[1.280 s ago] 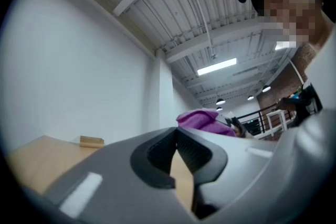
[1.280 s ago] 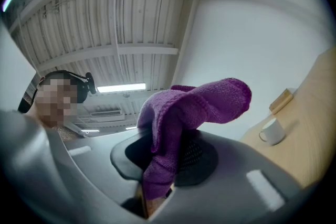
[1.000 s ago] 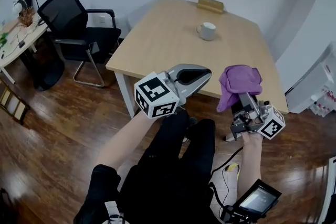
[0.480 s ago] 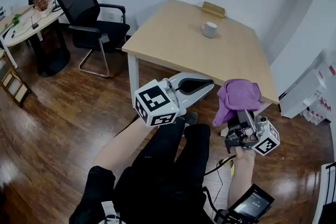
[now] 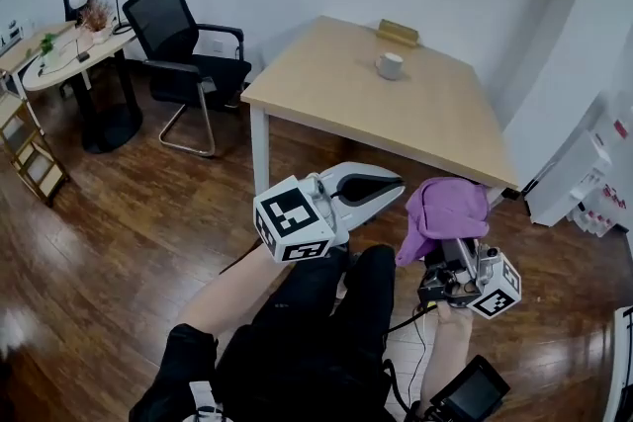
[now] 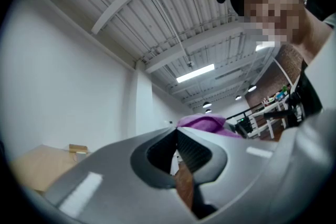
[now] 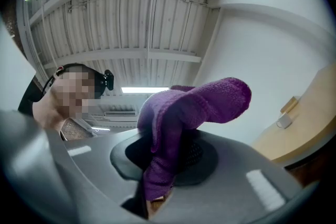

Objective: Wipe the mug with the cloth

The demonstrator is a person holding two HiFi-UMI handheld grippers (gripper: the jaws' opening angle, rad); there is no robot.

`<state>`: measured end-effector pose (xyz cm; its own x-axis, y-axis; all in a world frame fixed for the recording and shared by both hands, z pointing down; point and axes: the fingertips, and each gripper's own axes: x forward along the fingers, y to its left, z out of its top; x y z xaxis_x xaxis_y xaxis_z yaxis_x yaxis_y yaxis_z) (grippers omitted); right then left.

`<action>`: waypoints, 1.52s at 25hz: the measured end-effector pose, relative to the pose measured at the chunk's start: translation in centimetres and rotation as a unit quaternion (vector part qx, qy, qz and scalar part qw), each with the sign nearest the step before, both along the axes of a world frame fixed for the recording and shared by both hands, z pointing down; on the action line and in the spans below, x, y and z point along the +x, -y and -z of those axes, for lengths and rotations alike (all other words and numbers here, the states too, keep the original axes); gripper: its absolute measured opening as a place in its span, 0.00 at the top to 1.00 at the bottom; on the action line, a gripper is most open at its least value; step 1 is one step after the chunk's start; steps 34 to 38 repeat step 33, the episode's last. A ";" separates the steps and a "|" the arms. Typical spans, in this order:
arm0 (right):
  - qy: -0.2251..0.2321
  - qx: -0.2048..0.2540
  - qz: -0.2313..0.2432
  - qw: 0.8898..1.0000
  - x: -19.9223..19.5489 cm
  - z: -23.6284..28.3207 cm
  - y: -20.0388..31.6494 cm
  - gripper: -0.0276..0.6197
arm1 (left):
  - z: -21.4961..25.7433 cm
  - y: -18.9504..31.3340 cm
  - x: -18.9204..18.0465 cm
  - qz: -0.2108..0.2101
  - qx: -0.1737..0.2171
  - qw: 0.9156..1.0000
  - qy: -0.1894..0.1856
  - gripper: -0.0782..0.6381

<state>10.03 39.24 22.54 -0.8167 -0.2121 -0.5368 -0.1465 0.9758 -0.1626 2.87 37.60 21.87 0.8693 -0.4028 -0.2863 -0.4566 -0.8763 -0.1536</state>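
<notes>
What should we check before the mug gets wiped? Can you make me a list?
1. Cloth pinched in the right gripper: ok.
2. Left gripper empty, jaws shut: ok.
3. Mug upright on the table: ok.
4. Grippers close to the mug: not ok, both hang over the floor, short of the table.
5. Where the mug is dirty: cannot tell, too small.

The mug [image 5: 390, 65] stands far back on the worktop [image 5: 326, 99], a block [image 5: 398, 33] just behind it; the cloth [image 5: 445, 205] sits in the right tongs [image 5: 451, 234].
</notes>
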 end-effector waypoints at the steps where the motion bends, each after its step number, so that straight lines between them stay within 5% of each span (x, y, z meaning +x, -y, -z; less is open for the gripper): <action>1: 0.001 0.001 -0.002 1.000 0.2 0.0 -0.2 0.84 | 0.0 -0.4 0.2 -0.002 0.000 1.000 0.003 0.86; 12: 0.006 0.009 0.005 1.000 0.6 -1.0 -1.9 0.84 | -0.8 -1.3 1.5 0.011 -0.023 1.000 0.001 0.86; 38: -0.005 0.022 0.007 1.000 -0.5 -0.8 -2.8 0.84 | -0.7 -2.2 0.1 0.021 0.000 1.000 0.000 0.86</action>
